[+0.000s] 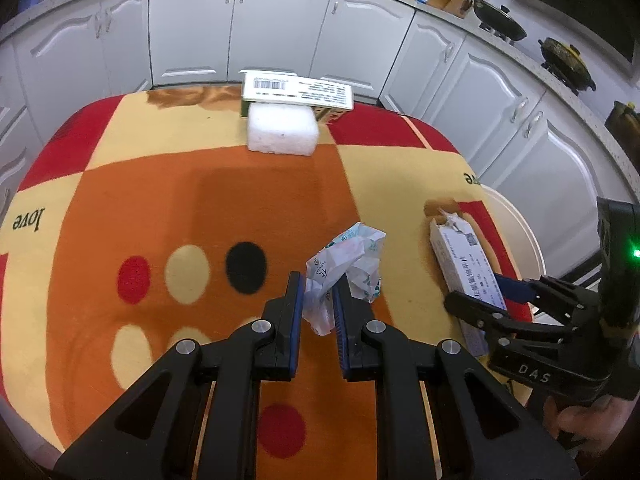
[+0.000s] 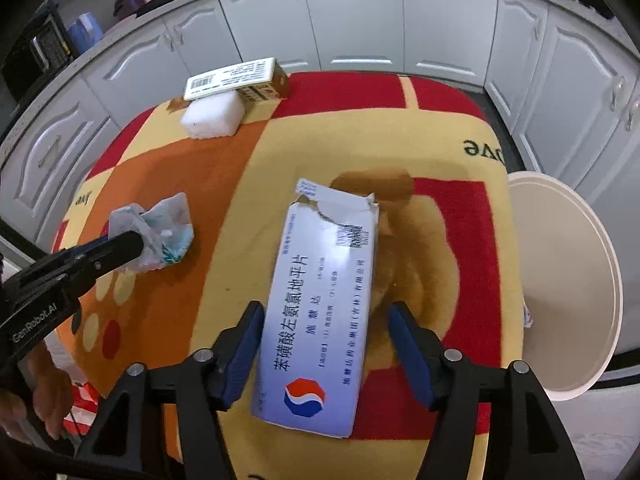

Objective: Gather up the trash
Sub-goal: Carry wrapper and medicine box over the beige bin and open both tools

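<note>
While your left gripper [image 1: 318,300] is pinching the crumpled wrapper [image 1: 346,268] between nearly closed jaws, your right gripper [image 2: 326,344] is straddling the torn medicine box [image 2: 320,320] with its jaws spread wide, one pad on each long side and neither seeming to press in yet. So you are working two pickups at once: the wrapper is gripped, though from these views it is hard to say whether it is sitting on the cloth [image 1: 160,200] or just lifted off it, and the box is lying flat near the right edge of the table, waiting to be squeezed. Next, you are going to need to close the right jaws squarely across the box's width, low enough to catch its thin cardboard without crushing it, then carry both pieces to the white bin [image 2: 568,280] standing just beyond the table's right edge. That bin is sitting lower than the tabletop, so the box has a short, clear path, while the wrapper is facing a longer trip across the cloth and past your right gripper. At the far edge, a foam block [image 1: 282,132] is lying under a second box [image 1: 298,90]; both are well apart from your grippers and are not blocking anything now.
</note>
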